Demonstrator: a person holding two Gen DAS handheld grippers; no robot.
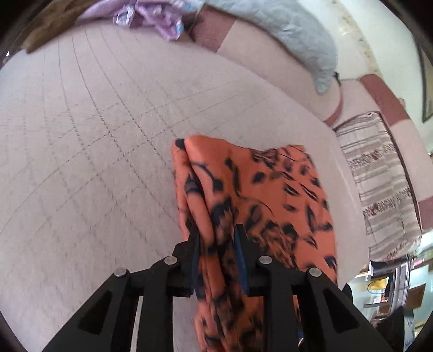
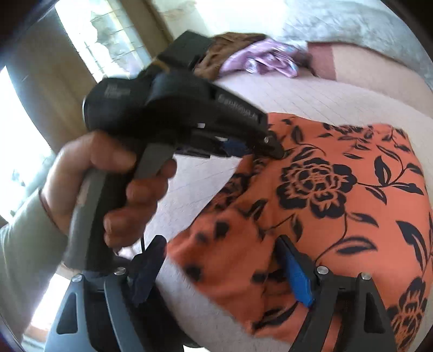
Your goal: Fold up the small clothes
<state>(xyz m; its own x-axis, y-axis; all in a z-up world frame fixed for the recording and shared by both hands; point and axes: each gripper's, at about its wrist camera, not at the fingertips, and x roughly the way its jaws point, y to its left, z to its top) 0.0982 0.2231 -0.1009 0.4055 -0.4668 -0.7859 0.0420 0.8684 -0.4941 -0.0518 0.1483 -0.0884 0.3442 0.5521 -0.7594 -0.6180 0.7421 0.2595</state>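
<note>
Desk: Cloth first. Where was it, and what stage was the fold at?

Operator: Orange cloth (image 1: 270,189) with a black flower print lay partly doubled on the quilted cover (image 1: 94,135), toward its right side. I judged it mid-fold: one layer had been laid over, and the near edge was still bunched and lifted.

Desk: And the tools?

Operator: My left gripper (image 1: 217,228) was clamped on that bunched edge, with the fabric running between the pads and hanging toward the camera. My right gripper (image 2: 220,241) stood wide and released. Cloth lay under and between its fingers, but neither pad pressed on it. From the right wrist I could see the left hand (image 2: 108,176) around its handle, with that tool's tip on the cloth's far corner.

Desk: What did the next move call for?

Operator: As I read it, the left had to set its edge down flat and square on the layer below, then let go. The right could then smooth the crease or take a fresh corner. The pictures were blurred, so I couldn't say how well the edges lined up.

Desk: Any room to work?

Operator: Plenty to the left, all bare cover. The right was tighter: the cloth lay near the cover's edge, with a striped rug (image 1: 379,189) below it. A purple pile (image 1: 157,19) and a grey blanket (image 1: 297,35) sat well apart at the far end.
</note>
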